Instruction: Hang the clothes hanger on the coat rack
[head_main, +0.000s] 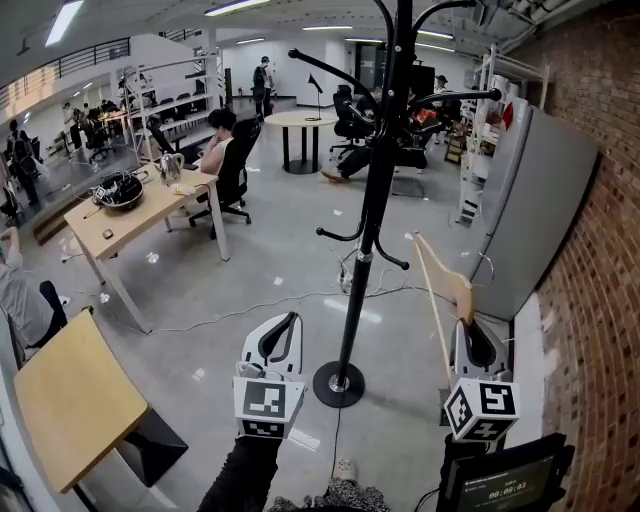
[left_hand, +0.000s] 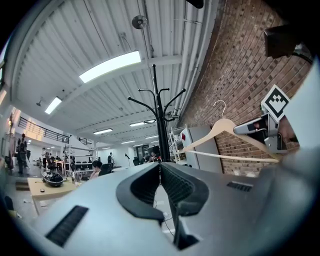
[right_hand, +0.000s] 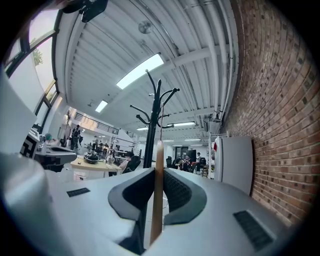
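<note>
A black coat rack (head_main: 370, 210) stands on a round base on the floor in front of me, with curved hooks near the top (left_hand: 159, 107) (right_hand: 152, 112). A light wooden clothes hanger (head_main: 442, 280) with a wire hook is held upright to the right of the pole, my right gripper (head_main: 478, 345) shut on its lower end. In the right gripper view the hanger (right_hand: 157, 195) shows edge-on between the jaws. From the left gripper view the hanger (left_hand: 225, 132) is seen whole, beside the rack. My left gripper (head_main: 280, 338) is shut and holds nothing, left of the pole.
A grey cabinet (head_main: 540, 200) stands against the brick wall (head_main: 610, 300) at right. A wooden table (head_main: 70, 400) is at lower left, another table (head_main: 140, 215) with a person seated further back. Cables lie on the floor near the rack base (head_main: 338, 385).
</note>
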